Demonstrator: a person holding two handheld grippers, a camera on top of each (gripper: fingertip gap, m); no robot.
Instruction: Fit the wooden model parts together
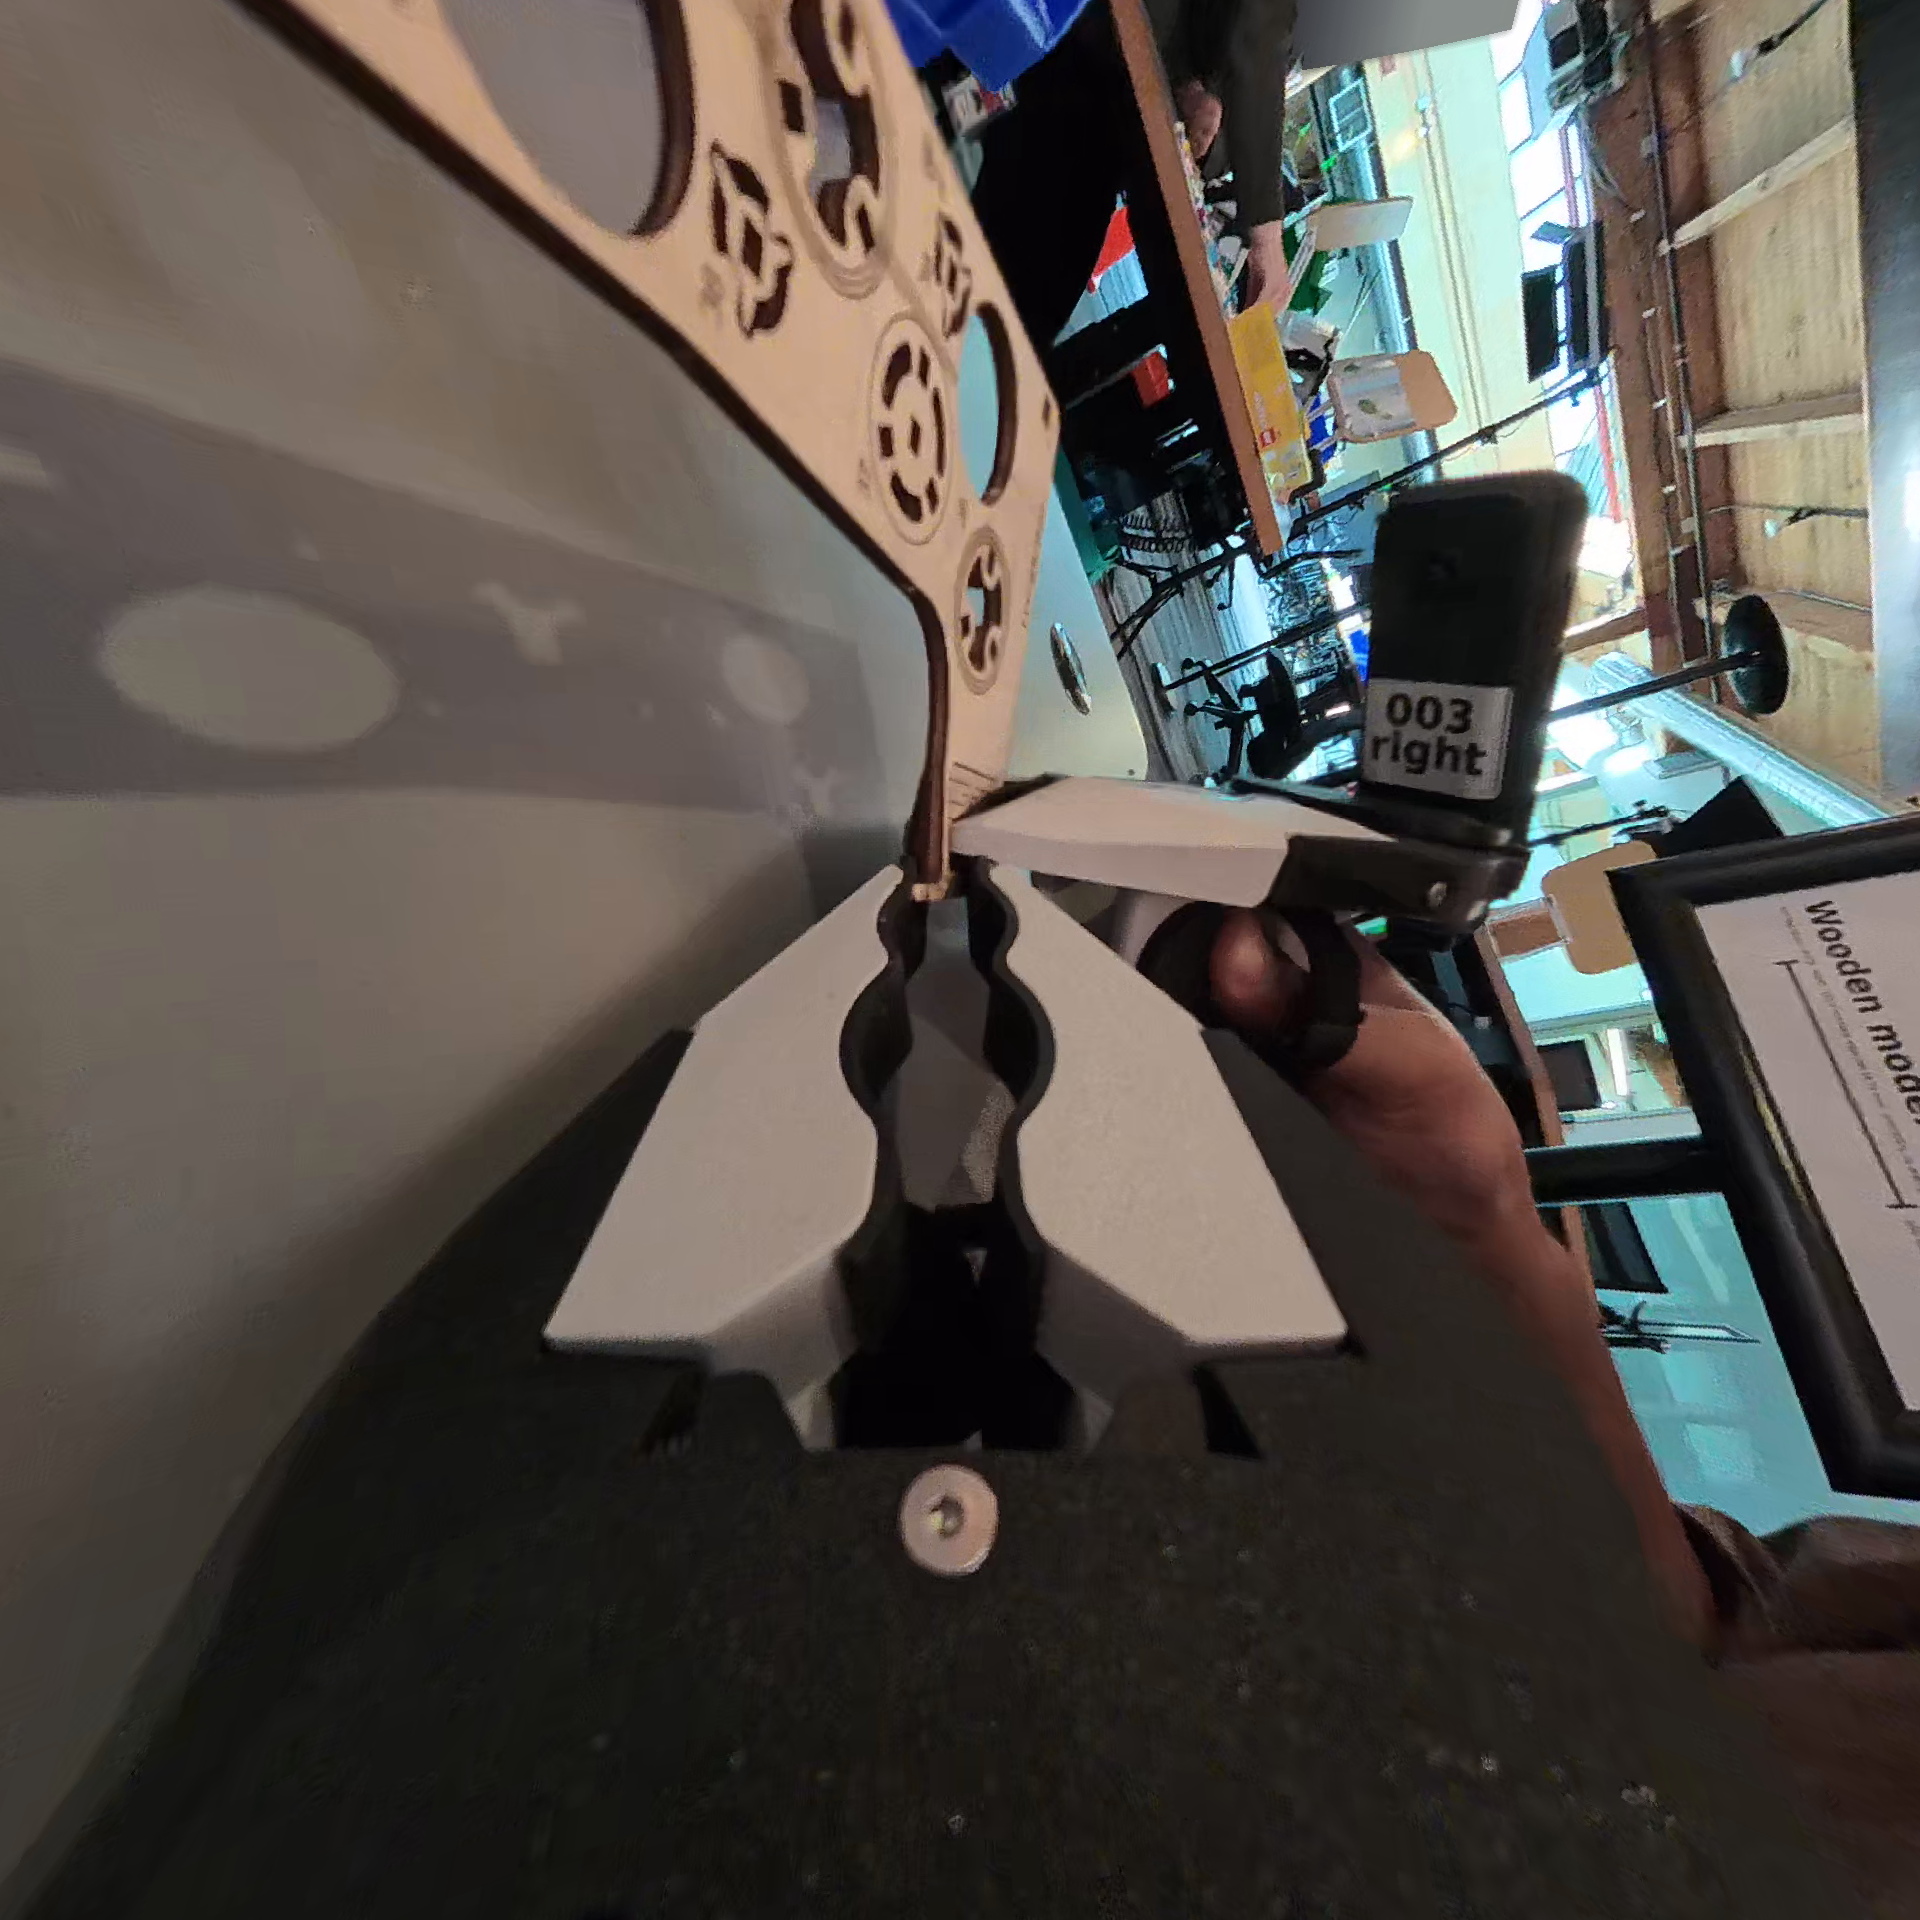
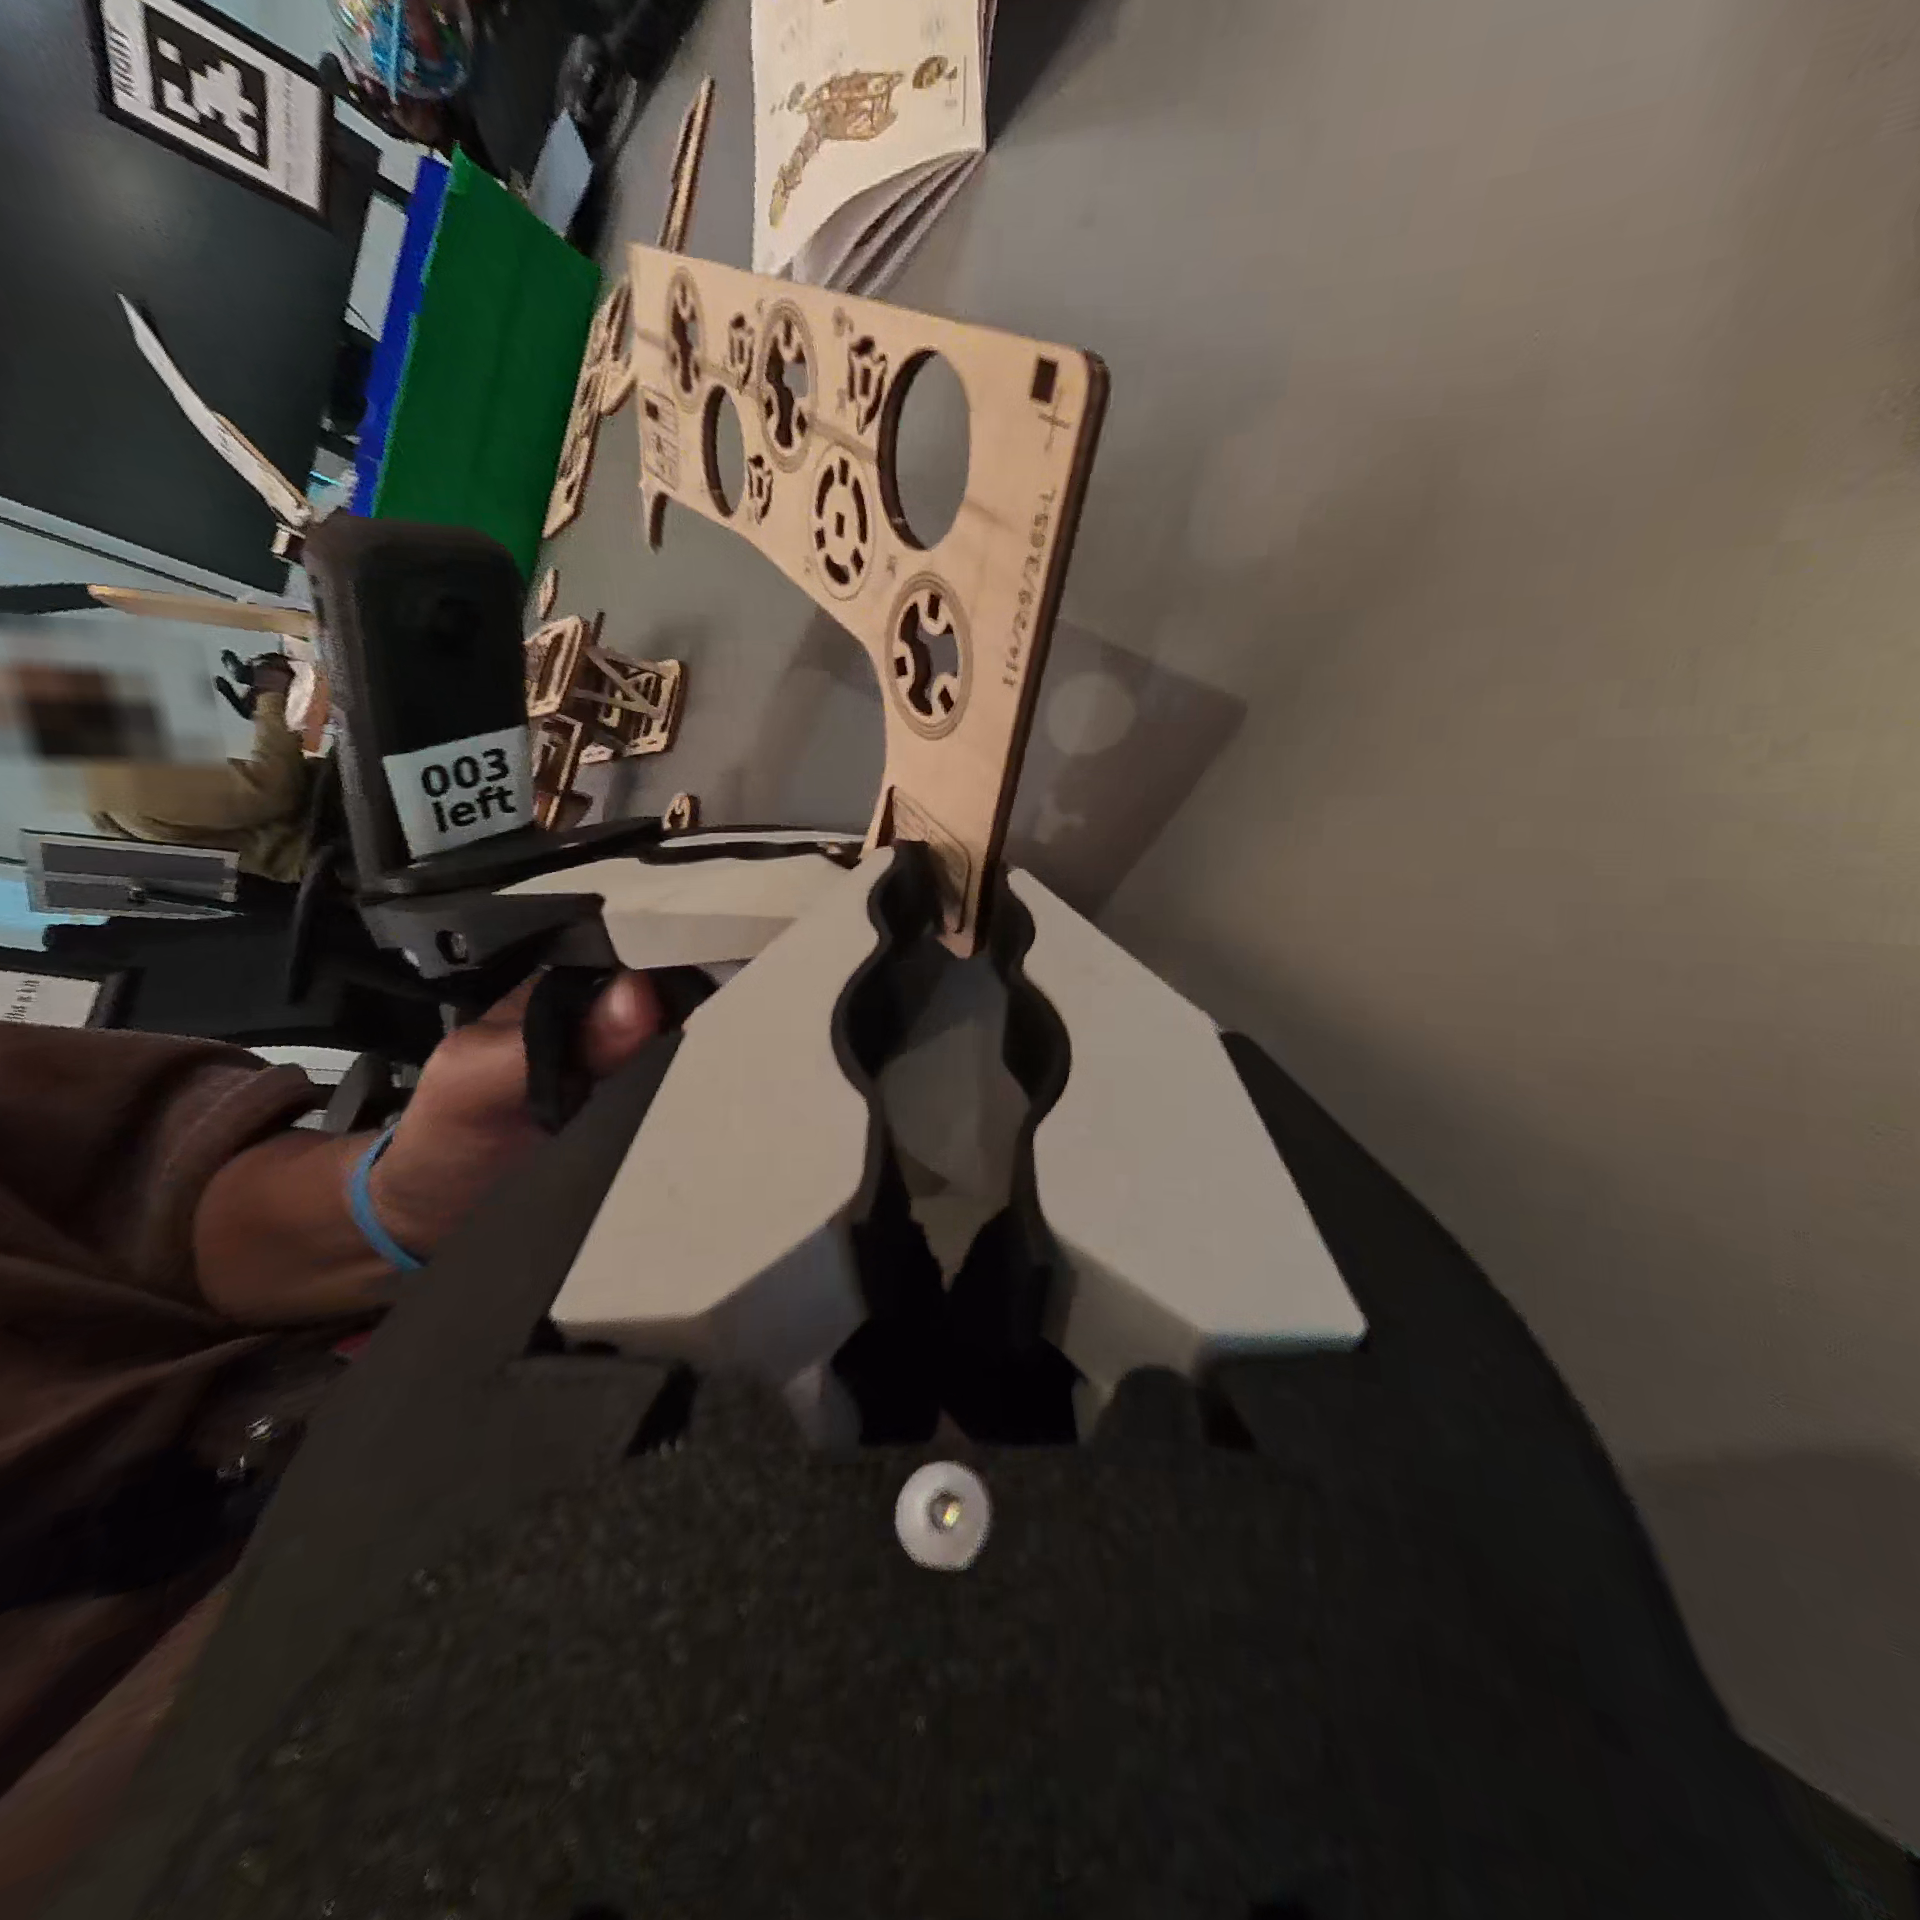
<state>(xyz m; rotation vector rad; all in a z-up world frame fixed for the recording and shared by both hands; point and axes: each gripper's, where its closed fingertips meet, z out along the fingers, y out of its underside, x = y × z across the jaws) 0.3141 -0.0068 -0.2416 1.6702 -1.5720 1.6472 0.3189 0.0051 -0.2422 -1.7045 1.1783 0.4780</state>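
Note:
A laser-cut plywood sheet (image 1: 821, 416) with round parts and punched-out holes is held on edge above the grey table (image 1: 312, 1039). My left gripper (image 1: 935, 883) is shut on one bottom corner of it. The right gripper's grey finger (image 1: 1091, 842) comes in from the right and meets the same corner. In the right wrist view the sheet (image 2: 1034, 561) stands upright, and my right gripper (image 2: 951, 883) is shut on its lower edge. The left gripper (image 2: 727, 894) reaches in from the left, next to it.
An open instruction booklet (image 2: 862, 135) lies at the table's far side. A partly built wooden model (image 2: 608, 707) and loose wooden pieces lie behind the sheet. Green and blue boxes (image 2: 478, 364) stand beyond them. A framed sign (image 1: 1818, 1143) stands to the right. The grippers are tip to tip, or close to it. The partly built wooden model (image 2: 608, 707) is about 25 cm from both grippers' fingertips.

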